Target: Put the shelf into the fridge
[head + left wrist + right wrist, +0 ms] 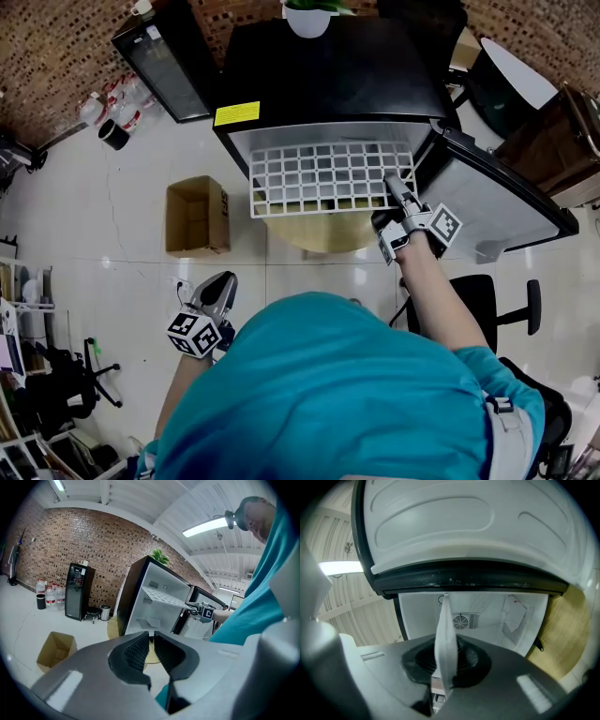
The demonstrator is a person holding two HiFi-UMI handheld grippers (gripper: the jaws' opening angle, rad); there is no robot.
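The white wire shelf [323, 178] lies flat, its back part inside the open black fridge [328, 75] and its front part sticking out. My right gripper [401, 202] is shut on the shelf's front right corner. In the right gripper view the shelf [444, 634] shows edge-on between the jaws, with the fridge's white inside [487, 616] behind it. The fridge door [497, 202] stands open at the right. My left gripper [217, 286] hangs low at the left, away from the fridge, shut and holding nothing. The left gripper view shows the shelf [166, 597] from the side.
An open cardboard box [197, 216] sits on the floor left of the fridge. A tall black cabinet [169, 56] and bottles [108, 108] stand at the back left. A black office chair [497, 300] is at the right. A potted plant [309, 17] tops the fridge.
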